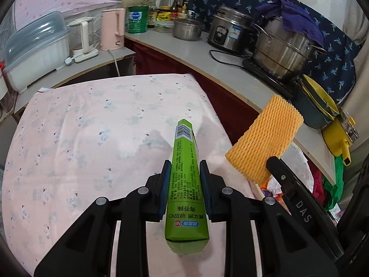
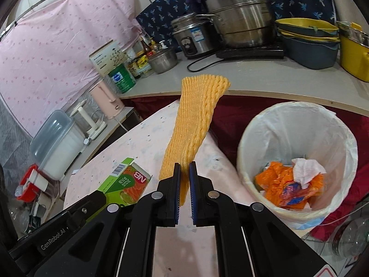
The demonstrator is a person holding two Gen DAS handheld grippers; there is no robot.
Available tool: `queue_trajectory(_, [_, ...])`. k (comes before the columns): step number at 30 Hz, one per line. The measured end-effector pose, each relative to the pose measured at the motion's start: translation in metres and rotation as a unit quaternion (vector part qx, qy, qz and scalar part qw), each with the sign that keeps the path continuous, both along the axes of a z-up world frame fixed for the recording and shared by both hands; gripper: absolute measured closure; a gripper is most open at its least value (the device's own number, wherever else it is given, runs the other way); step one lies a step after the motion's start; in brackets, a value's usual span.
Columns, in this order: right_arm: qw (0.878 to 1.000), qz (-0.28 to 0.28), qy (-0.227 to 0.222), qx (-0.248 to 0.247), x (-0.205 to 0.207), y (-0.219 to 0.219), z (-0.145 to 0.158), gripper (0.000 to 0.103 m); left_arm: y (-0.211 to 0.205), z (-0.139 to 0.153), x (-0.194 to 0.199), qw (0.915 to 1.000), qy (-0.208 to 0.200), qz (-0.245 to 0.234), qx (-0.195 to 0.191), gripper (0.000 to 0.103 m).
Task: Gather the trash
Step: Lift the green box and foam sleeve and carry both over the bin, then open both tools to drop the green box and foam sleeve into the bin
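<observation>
My left gripper (image 1: 185,168) is shut on a long green carton (image 1: 185,173) and holds it above the pink-clothed table (image 1: 92,138). The carton also shows in the right wrist view (image 2: 125,182), at the lower left. My right gripper (image 2: 184,168) is shut on a yellow foam fruit net (image 2: 193,120), which sticks up and forward over the table's right edge. The net shows in the left wrist view (image 1: 265,138) at the right. A white-lined trash bin (image 2: 297,157) stands on the floor right of the table, holding orange wrappers (image 2: 288,184) and a tissue.
A grey counter (image 2: 253,80) runs behind the table with steel pots (image 2: 239,16), a rice cooker (image 2: 191,37), yellow and grey bowls (image 2: 309,41), a green tin (image 2: 121,76), bottles, a pink kettle (image 1: 113,28) and a covered dish rack (image 1: 34,53).
</observation>
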State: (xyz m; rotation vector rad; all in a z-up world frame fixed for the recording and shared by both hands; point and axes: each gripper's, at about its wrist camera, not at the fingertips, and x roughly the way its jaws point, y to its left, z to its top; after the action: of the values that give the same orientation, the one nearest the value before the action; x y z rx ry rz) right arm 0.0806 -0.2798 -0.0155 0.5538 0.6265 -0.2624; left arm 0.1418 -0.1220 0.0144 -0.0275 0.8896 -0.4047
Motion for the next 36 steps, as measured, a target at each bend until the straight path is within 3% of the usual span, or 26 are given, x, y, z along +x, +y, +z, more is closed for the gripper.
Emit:
queue_trajectory(17, [0.995,-0.102,0.009,0.02,-0.078,-0.102,-0.026,0.096,-0.118,-0.002,-0.039,0.9934,-0.006,-0.113,0.015,0.079])
queue_trajectory(27, [0.989,-0.145,0.019,0.033,-0.106,-0.142,-0.048,0.096,-0.173,-0.009,-0.045,0.9834,0.019,-0.179,-0.018,0.079])
queue_trajectory(33, [0.987,-0.155,0.025,0.037,-0.114,-0.156,-0.057,0.096,-0.193,-0.015,-0.037,0.9799,0.036,-0.19,-0.048,0.078])
queue_trajectory(36, [0.987,-0.153,0.028,0.039,-0.112,-0.158,-0.061,0.096,-0.193,-0.015,-0.034,0.9819,0.03,-0.181,-0.048,0.063])
